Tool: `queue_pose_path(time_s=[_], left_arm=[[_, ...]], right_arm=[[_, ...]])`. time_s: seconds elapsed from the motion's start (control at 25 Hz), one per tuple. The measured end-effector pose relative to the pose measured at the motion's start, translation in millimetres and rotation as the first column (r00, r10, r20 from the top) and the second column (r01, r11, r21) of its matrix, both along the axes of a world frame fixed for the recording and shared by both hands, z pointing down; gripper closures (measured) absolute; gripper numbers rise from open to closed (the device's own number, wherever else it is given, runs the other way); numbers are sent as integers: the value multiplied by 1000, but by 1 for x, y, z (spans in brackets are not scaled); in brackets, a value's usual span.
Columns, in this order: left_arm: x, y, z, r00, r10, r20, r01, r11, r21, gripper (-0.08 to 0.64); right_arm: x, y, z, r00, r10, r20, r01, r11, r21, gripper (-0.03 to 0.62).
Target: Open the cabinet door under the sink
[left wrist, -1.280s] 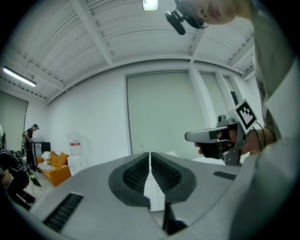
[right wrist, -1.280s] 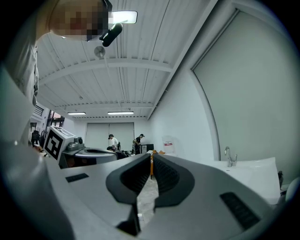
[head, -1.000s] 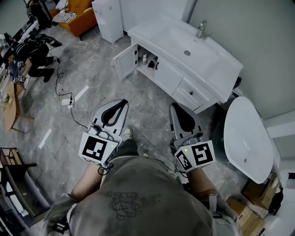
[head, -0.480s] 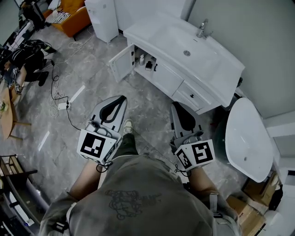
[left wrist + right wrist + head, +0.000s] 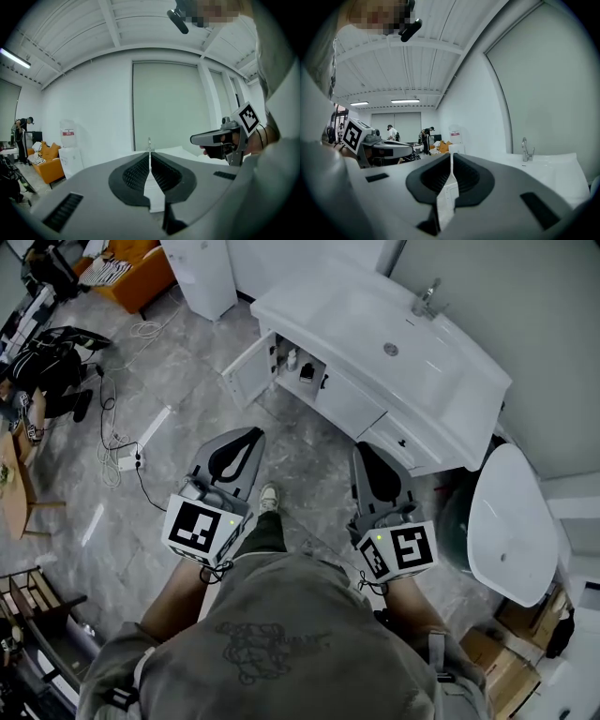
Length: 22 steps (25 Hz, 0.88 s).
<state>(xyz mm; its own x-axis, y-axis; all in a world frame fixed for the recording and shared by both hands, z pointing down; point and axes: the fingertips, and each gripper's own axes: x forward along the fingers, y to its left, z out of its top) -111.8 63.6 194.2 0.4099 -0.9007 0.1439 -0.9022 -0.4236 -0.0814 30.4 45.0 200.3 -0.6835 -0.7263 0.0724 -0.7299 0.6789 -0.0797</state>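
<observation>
Head view: the cabinet door (image 5: 246, 371) under the sink (image 5: 319, 306) stands swung wide, with bottles (image 5: 298, 362) showing inside, so the task appears complete and nothing seems left to do. The door lies well ahead of the left gripper (image 5: 248, 439) and ahead-left of the right gripper (image 5: 364, 456), touched by neither. Left gripper view: jaws pressed together on nothing, faucet (image 5: 149, 142) beyond their tips, door out of sight. Right gripper view: jaws likewise closed and empty, faucet (image 5: 526, 149) ahead-right, door out of sight.
</observation>
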Motion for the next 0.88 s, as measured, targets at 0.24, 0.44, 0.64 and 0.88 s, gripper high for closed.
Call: queue_pose_path(time_s=[0.24, 0.44, 0.64, 0.88], left_arm=[[-24, -62, 12, 996, 93, -1, -93, 995, -35, 534], [-41, -119, 28, 987, 161, 4, -160, 986, -44, 534], [-47, -170, 45, 972, 237, 4, -236, 970, -59, 534], [-30, -221, 89, 952, 305, 6, -304, 950, -74, 532]], right_arm=[[-27, -54, 10, 998, 62, -29, -63, 998, -27, 555], [-43, -102, 24, 991, 114, -73, -116, 993, -23, 556], [-52, -138, 41, 977, 179, -118, -185, 982, -38, 555], [-37, -170, 69, 948, 289, -131, -294, 956, -22, 557]])
